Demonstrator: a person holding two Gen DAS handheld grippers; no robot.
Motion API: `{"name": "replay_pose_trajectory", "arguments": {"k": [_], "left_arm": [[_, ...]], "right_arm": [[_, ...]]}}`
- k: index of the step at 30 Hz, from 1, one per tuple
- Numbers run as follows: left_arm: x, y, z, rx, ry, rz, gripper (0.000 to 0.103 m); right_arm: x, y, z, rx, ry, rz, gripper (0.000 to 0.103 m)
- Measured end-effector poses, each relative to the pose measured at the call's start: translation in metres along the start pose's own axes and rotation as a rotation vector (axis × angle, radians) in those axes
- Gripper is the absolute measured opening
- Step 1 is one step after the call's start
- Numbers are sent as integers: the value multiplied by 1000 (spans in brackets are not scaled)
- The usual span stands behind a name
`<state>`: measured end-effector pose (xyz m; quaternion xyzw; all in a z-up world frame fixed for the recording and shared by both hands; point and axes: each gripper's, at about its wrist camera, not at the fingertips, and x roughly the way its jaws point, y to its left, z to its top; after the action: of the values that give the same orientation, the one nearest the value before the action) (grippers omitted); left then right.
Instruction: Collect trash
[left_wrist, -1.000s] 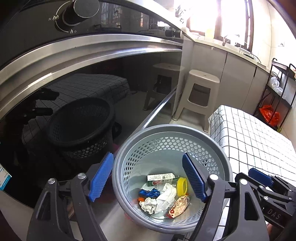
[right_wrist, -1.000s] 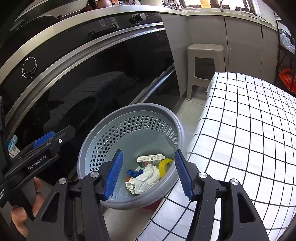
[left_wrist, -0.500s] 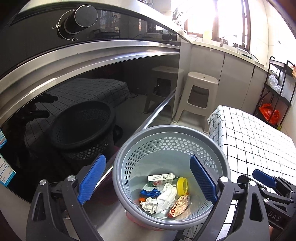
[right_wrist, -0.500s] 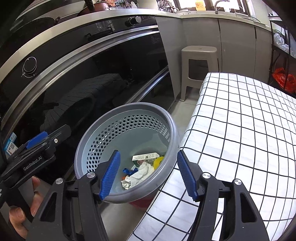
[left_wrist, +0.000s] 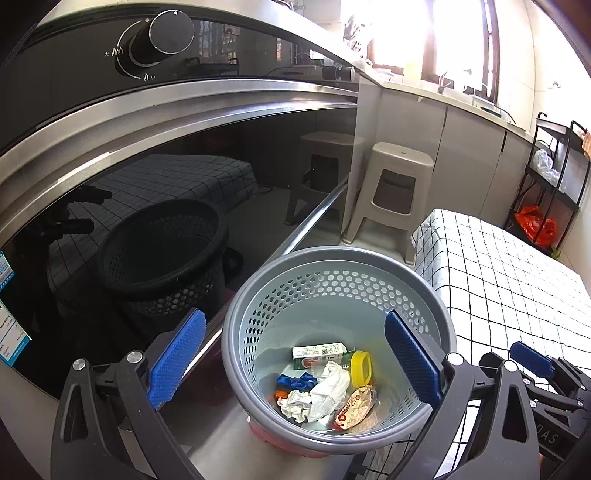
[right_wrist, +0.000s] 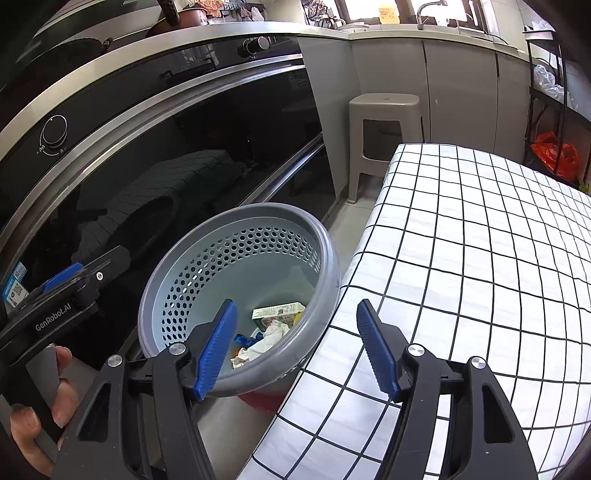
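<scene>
A grey perforated basket (left_wrist: 332, 254) stands on the floor between the oven front and the checked table. In it lie crumpled white paper (left_wrist: 325, 387), a green-and-white carton (left_wrist: 319, 352), a yellow ring (left_wrist: 361, 365), a blue scrap (left_wrist: 295, 380) and a snack wrapper (left_wrist: 354, 404). My left gripper (left_wrist: 295, 358) hovers above the basket, its jaws opening wide and nothing held. My right gripper (right_wrist: 297, 347) hangs over the near rim of the basket (right_wrist: 240, 210), its jaws opening too, and they are empty. The paper (right_wrist: 269, 336) and carton (right_wrist: 277, 312) show between its pads.
A dark glass oven door (left_wrist: 147, 184) with a knob (left_wrist: 166, 37) fills the left. The table with a checked cloth (right_wrist: 480, 240) is on the right. A beige stool (right_wrist: 388, 122) stands behind the basket. A black rack with a red bag (left_wrist: 535, 225) stands far right. A hand (right_wrist: 40, 406) holds the left gripper.
The left jaws have spread much wider. The right jaws have widened a little. The basket and the trash in it have not moved.
</scene>
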<state>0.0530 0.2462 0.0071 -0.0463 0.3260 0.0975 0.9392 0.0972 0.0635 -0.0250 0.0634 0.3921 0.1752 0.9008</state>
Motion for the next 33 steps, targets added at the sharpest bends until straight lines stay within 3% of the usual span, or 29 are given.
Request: {"name": "replay_pose_trajectory", "arguments": {"k": [33], "left_arm": [[-4, -5, -1, 24, -11, 42, 96]], "right_arm": [[-4, 5, 1, -19, -18, -8, 64]]}}
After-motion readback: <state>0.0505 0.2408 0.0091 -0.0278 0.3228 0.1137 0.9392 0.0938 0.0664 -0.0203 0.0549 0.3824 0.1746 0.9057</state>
